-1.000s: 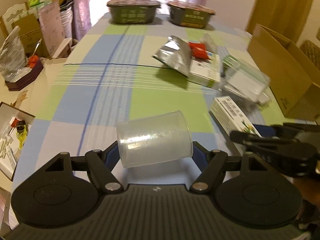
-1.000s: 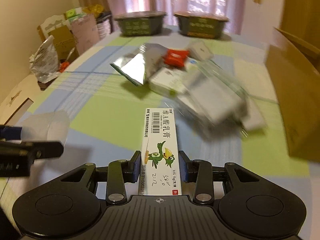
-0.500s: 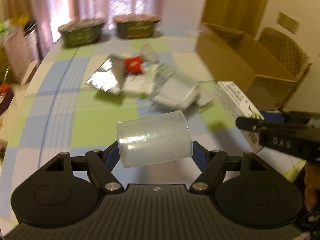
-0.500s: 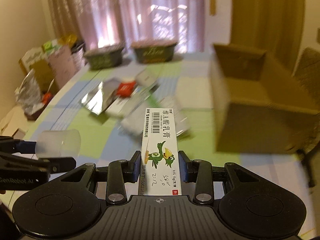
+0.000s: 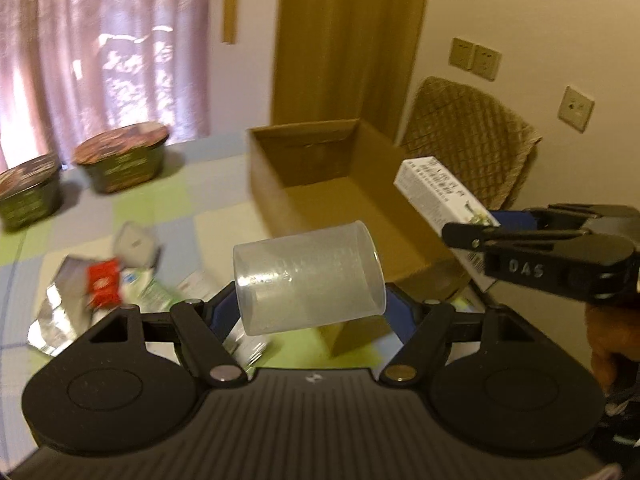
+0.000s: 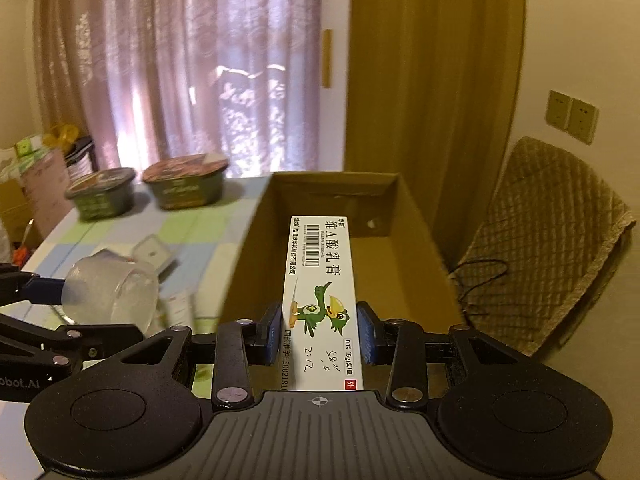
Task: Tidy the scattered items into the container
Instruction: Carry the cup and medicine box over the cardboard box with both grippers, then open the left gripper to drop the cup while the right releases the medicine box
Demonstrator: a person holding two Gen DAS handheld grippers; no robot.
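Note:
My left gripper (image 5: 310, 308) is shut on a clear plastic cup (image 5: 308, 278) lying sideways, raised above the table just left of the open cardboard box (image 5: 320, 196). My right gripper (image 6: 320, 332) is shut on a long white ointment box (image 6: 320, 280) printed with a green bird, held over the cardboard box (image 6: 340, 280), whose inside shows bare. The ointment box (image 5: 440, 196) also shows in the left wrist view, above the cardboard box's right rim. The cup (image 6: 108, 292) appears at the left of the right wrist view.
Scattered on the checked tablecloth (image 5: 172, 216) lie a silver pouch (image 5: 56, 316), a red packet (image 5: 103, 282) and white packets. Two dark lidded bowls (image 5: 124, 160) stand at the far edge by the curtain. A wicker chair (image 6: 548, 240) stands right of the box.
Both grippers have lifted and swung right, from over the scattered items toward the cardboard box. The ointment box now hangs over the box opening; the cup is near its left wall.

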